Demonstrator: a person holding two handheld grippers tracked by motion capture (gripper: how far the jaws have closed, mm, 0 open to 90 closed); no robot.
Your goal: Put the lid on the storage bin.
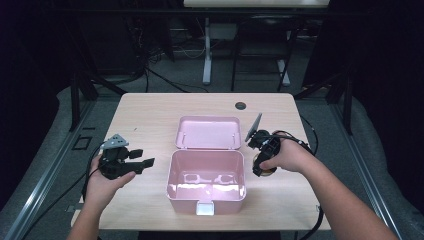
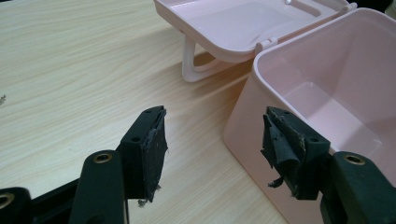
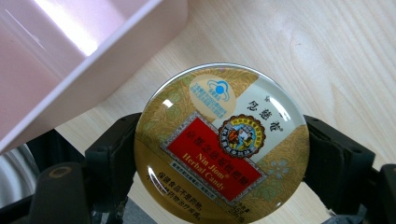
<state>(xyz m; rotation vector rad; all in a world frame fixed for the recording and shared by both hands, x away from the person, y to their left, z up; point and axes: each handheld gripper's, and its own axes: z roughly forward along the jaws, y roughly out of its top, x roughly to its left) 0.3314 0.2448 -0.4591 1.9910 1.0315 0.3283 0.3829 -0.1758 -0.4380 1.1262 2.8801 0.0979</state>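
Note:
A pink plastic box (image 1: 206, 182) stands open at the middle of the table, its lid (image 1: 208, 132) laid back behind it. My right gripper (image 1: 264, 167) is just right of the box, shut on a round gold candy tin (image 3: 222, 142) with a red label; both jaws press the tin's sides. The tin (image 1: 266, 171) is mostly hidden under the hand in the high view. My left gripper (image 1: 141, 159) is open left of the box with nothing between its fingers (image 2: 149, 149). The box wall (image 2: 247, 121) and the lid (image 2: 243, 25) lie ahead of it.
A dark round grommet (image 1: 240, 105) sits near the table's far edge. Bare wood lies left of the box and in front of it. Table legs and cables stand on the floor beyond. The box corner (image 3: 84, 60) is close to the tin.

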